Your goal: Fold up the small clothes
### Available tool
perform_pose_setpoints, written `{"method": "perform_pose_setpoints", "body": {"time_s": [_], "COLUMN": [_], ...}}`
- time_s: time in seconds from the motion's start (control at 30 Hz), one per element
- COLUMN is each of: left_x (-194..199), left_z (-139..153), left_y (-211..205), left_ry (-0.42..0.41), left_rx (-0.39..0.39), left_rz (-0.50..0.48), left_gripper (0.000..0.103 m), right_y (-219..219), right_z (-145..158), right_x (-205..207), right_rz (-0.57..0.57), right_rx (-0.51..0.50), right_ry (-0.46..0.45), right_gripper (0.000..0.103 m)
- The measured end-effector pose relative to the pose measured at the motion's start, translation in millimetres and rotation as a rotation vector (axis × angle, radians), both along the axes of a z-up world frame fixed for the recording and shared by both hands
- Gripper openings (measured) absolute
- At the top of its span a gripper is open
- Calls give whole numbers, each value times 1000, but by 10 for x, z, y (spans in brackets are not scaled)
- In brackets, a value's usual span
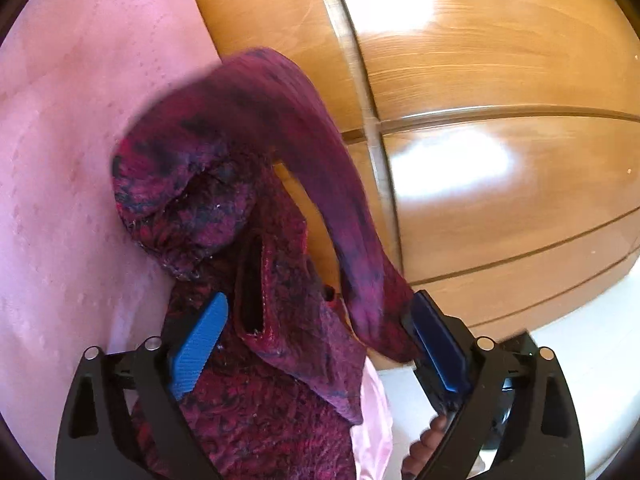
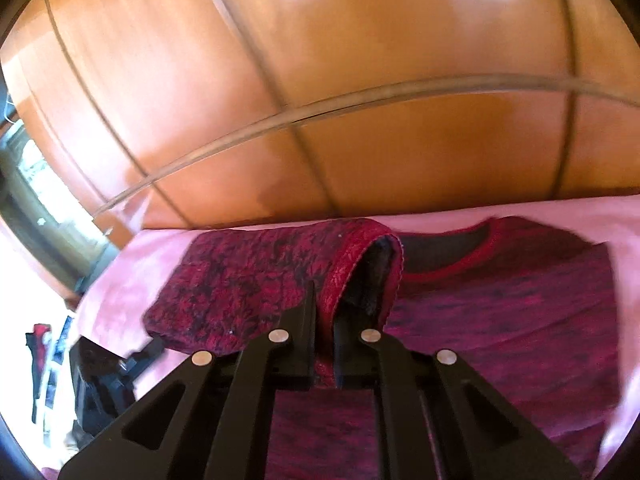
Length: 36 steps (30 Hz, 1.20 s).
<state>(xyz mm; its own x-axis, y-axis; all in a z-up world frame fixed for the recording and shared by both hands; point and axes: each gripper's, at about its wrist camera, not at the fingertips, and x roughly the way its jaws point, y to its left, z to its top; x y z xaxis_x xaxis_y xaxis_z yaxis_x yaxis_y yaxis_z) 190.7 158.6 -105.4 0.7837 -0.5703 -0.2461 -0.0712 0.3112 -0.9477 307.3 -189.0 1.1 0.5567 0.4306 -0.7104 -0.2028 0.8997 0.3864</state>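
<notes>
A dark red and black knit sweater [image 2: 500,320] lies on a pink sheet [image 2: 560,212], its collar [image 2: 444,254] toward the wardrobe. My right gripper [image 2: 325,312] is shut on a sleeve cuff [image 2: 348,276] and holds the sleeve [image 2: 248,280] folded over the body. In the left wrist view the sweater [image 1: 260,420] is bunched up, one sleeve [image 1: 320,184] arching across. My left gripper [image 1: 316,344] is open, its blue pads [image 1: 198,346] either side of the fabric, not closed on it.
A glossy wooden wardrobe [image 2: 320,80] stands right behind the bed. The pink sheet [image 1: 80,160] fills the left of the left wrist view. A white floor [image 1: 580,360] shows at lower right. Dark clutter [image 2: 96,372] lies beside the bed at the left.
</notes>
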Motion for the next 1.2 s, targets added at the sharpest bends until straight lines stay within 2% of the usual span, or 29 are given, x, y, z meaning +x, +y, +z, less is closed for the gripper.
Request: {"method": "perform_pose_setpoints", "body": {"time_s": [0.2,0.3,0.4,0.57,0.73,0.8,0.87,0.97,1.07,1.2], "left_x": [98,114,151,180,192,198,141,151,100,35], "left_z": [26,28,33,48,79,93,117,52,98,285], "left_y": [-109,-114,-123,-219,-357,-377,-344,-204,-67,105], "left_ry": [38,42,42,45,38,44,66,105,118,104], "left_rx": [96,120,168,276,412,445,516,499,484,487], "left_rz": [21,20,2,-43,-80,-91,-68,-74,-62,-28], "left_gripper": [94,94,94,94,94,94,93,86,86,86], "right_y": [-692,-1032,-1274,-1483,-1553,-1605,-1615,-1607,-1723,-1832], "right_z": [-304,-548,-661,-600,-668,-727,-729,-616,-652,-735], "right_x": [-193,-266,-355,-541,-598,-622,-637,-650,-687,-748], "right_rz": [-143,-212,-250,-317,-330,-346,-367,-362,-352,-356], "right_rx": [-92,-86,-75,-104,-101,-74,-28,-36,3,76], "right_ry": [50,106,116,86,113,124,135,118,142,136], "right_gripper": [5,5,5,5,5,5,5,6,7,15]}}
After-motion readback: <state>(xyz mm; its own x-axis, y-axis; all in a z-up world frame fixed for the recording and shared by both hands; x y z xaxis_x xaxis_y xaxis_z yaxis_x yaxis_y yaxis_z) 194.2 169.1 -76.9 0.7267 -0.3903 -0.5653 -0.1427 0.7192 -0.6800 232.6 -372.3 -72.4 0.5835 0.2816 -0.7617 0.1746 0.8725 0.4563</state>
